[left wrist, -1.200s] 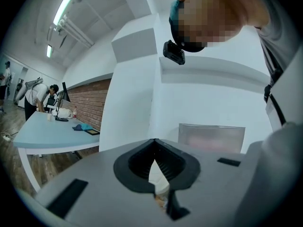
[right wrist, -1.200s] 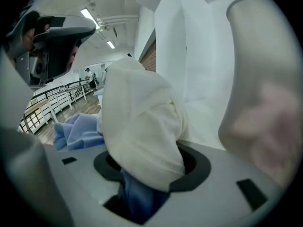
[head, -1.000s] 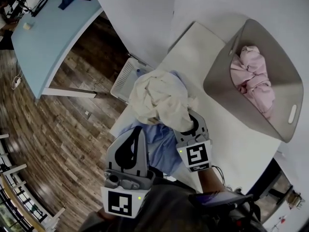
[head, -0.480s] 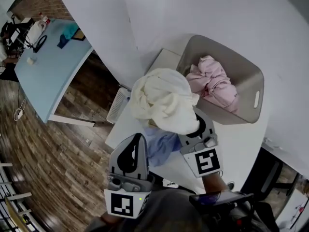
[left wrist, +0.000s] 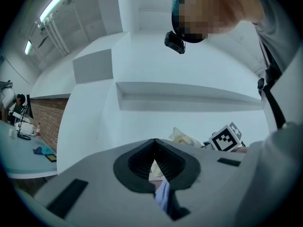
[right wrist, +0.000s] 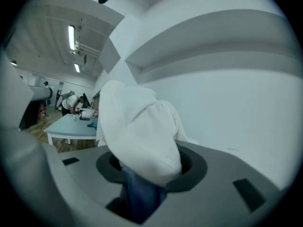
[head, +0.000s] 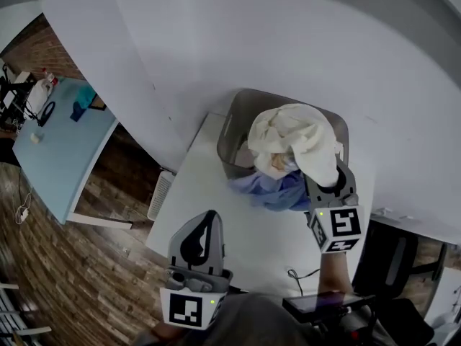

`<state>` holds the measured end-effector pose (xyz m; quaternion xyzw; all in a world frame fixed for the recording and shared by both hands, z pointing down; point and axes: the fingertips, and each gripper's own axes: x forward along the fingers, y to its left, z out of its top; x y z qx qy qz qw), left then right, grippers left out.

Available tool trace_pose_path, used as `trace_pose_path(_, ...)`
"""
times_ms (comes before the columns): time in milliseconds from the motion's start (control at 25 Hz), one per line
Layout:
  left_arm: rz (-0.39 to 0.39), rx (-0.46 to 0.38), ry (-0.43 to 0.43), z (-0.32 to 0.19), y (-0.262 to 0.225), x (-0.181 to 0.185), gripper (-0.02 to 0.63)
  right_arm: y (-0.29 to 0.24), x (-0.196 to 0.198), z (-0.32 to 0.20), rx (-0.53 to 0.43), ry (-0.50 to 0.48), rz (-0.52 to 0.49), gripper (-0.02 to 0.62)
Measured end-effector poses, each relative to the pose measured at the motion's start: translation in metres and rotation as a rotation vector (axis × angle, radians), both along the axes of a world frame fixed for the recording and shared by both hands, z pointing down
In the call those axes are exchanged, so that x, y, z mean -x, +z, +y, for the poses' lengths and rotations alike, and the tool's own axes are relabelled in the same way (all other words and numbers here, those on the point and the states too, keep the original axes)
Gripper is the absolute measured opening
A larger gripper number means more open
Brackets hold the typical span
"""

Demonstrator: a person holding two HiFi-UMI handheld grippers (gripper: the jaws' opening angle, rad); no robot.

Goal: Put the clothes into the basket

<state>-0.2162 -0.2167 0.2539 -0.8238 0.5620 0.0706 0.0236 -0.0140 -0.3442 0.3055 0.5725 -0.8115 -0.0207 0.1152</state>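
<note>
My right gripper [head: 325, 184] holds a bundle of clothes, a cream garment [head: 292, 139] on top and a blue one [head: 277, 192] hanging below. The bundle is over the grey basket [head: 234, 132] at the far end of the white table [head: 216, 215] and hides what lies inside. In the right gripper view the cream cloth [right wrist: 137, 131] and blue cloth [right wrist: 139, 195] fill the jaws, which are easing open with the cloth still pinched between them. My left gripper [head: 198, 240] hovers low over the table's near side, shut and empty.
A white wall rises just behind the basket. A light blue table [head: 57, 157] with small items stands at the left on the wooden floor. A white slatted rack [head: 158, 193] lies on the floor beside the table. A cable [head: 295, 274] runs along the table's near edge.
My right gripper has carried the cream and blue bundle from the near side of the table across to above the basket. The pink clothes in the basket are now covered. The left gripper kept its place.
</note>
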Motion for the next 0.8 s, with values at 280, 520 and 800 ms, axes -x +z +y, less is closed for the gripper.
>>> trace_pose_path(280,0.005,0.046,0.052,-0.012,0.013,-0.013,0.008,0.04,-0.04,-0.009,0.168,0.109,0.076,0.377)
trace_pose_path(520,0.008,0.056,0.089,-0.02,0.02,-0.027,0.008,0.036,-0.04,0.004,0.123,0.079,0.068,0.377)
trace_pose_path(800,-0.008,0.063,0.13,-0.024,0.028,-0.042,0.008,0.041,-0.027,0.037,0.049,0.045,0.062,0.377)
